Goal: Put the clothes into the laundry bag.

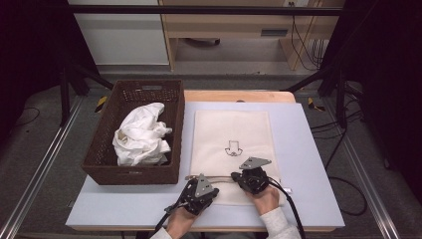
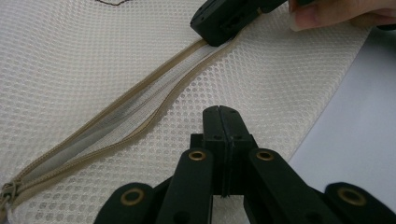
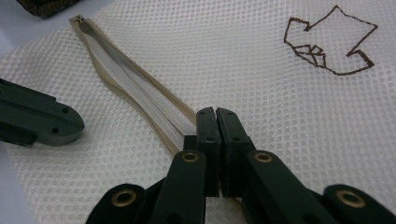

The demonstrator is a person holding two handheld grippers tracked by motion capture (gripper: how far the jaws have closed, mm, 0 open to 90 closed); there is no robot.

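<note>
A cream mesh bag (image 1: 231, 134) lies flat on the pale blue table top (image 1: 308, 164), with a brown outline mark (image 3: 331, 42) sewn on it. Its beige zipper (image 2: 140, 107) runs along the near edge and gapes partly open. My left gripper (image 2: 219, 112) is shut, its tips pinched on the mesh just below the zipper. My right gripper (image 3: 215, 112) is shut on the zipper where its two sides meet; the pull is hidden under the jaws. In the high view the left gripper (image 1: 215, 188) and right gripper (image 1: 235, 176) sit close together at the bag's near edge.
A dark wicker basket (image 1: 132, 174) stands to the left of the bag and holds crumpled white cloth (image 1: 139, 137). A hand (image 2: 336, 11) holds the right gripper. Bare table top lies to the right of the bag and along the front edge.
</note>
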